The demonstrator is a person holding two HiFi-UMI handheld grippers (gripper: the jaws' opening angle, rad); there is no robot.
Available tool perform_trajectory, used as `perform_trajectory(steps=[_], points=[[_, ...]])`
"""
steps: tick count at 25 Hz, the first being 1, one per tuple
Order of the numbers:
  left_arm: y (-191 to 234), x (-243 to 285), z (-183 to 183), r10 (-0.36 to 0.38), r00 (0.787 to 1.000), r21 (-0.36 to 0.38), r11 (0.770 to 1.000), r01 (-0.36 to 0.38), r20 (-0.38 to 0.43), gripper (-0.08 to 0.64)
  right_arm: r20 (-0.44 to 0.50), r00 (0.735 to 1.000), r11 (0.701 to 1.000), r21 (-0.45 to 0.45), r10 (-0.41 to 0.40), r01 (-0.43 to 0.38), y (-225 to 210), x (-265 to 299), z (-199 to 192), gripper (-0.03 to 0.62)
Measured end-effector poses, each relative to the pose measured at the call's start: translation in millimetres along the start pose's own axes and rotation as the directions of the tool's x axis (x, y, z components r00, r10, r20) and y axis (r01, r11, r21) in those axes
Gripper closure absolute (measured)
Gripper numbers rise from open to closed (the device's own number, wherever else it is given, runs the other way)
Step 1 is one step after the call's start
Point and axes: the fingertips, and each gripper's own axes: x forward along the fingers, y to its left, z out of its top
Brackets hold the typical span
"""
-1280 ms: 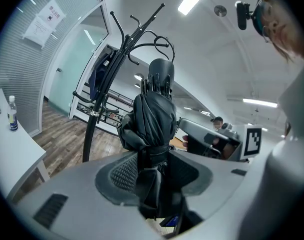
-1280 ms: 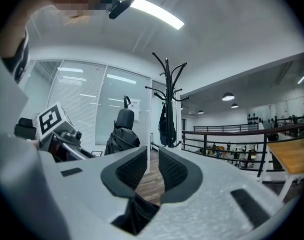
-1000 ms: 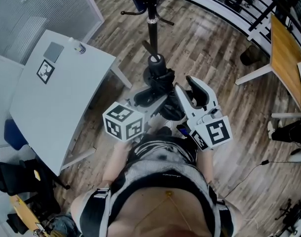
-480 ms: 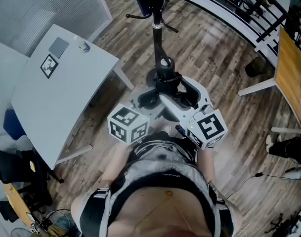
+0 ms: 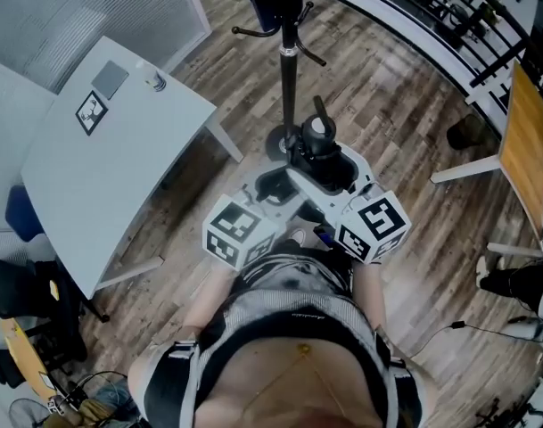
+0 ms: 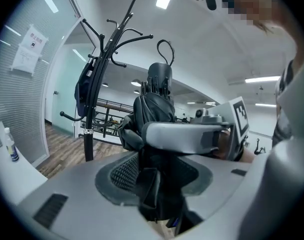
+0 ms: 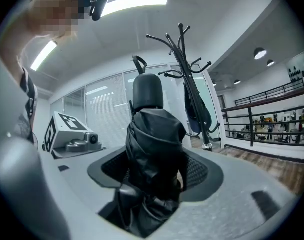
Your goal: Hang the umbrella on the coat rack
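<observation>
Step in hand: carrying the umbrella (image 7: 154, 131) up to the coat rack (image 5: 289, 69).

- The umbrella is folded, standing roughly upright in front of me with its handle on top. It is short of the rack's pole and not touching it.
- My left gripper (image 6: 159, 171) is clamped on the folded fabric and bears the load.
- My right gripper (image 7: 154, 169) has just been opening its jaws. They now stand wide, with the umbrella between them and a gap showing on each side, so I judge it released.
- A dark bag (image 6: 84, 91) already hangs on one side of the rack.

Next: raise the umbrella with the left gripper alone, bring the strap (image 7: 140, 65) at the handle over a free hook, and lower it on. Risk: the strap is small, so I may need the right gripper to guide it.
</observation>
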Motion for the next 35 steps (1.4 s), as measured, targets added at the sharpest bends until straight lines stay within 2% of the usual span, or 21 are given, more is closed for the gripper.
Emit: perform_trajectory(steps=[5,10,12,15,21,30,32,35], points=[[5,7,-6,0.019,1.000,0.028,0.999,-0.018,-0.023,0.376,-0.020,1.000,0.999,-0.029,0.016,-0.016,-4,3,-6,0.322],[2,15,-15,-0.002,0.999,0.016,1.000,0.003,-0.047,0.356,-0.018,1.000,1.000,0.011,0.005,-0.004,-13,-1,-17,0.333],[0,19,-17,-0.003,0.999,0.036,0.999,0.005,-0.054,0.345,-0.021,1.000,0.999,0.031,-0.012,0.012,-20,-5,-22,0.337],[7,23,-19,0.041,0.998,0.088,0.995,-0.036,-0.051,0.297,-0.018,0.999,0.998,0.044,-0.049,0.050,-34,-11,-24,0.337],[8,25,-13,0.026,0.999,0.003,1.000,-0.025,-0.020,0.273,-0.013,0.995,0.994,0.056,-0.096,0.097,-56,-25,-24,0.337],[17,19,-25,0.059,0.996,0.008,0.998,-0.058,-0.066,0.275,-0.039,0.987,0.986,0.056,-0.156,0.158,-70,-38,-38,0.337],[18,18,-24,0.065,0.996,0.007,0.998,-0.064,-0.055,0.290,-0.053,0.984,0.985,0.040,-0.169,0.171,-71,-40,-41,0.337],[19,12,-12,0.094,0.995,0.021,0.995,-0.094,0.016,0.415,-0.066,0.981,0.983,0.014,-0.183,0.184,-73,-41,-43,0.337]])
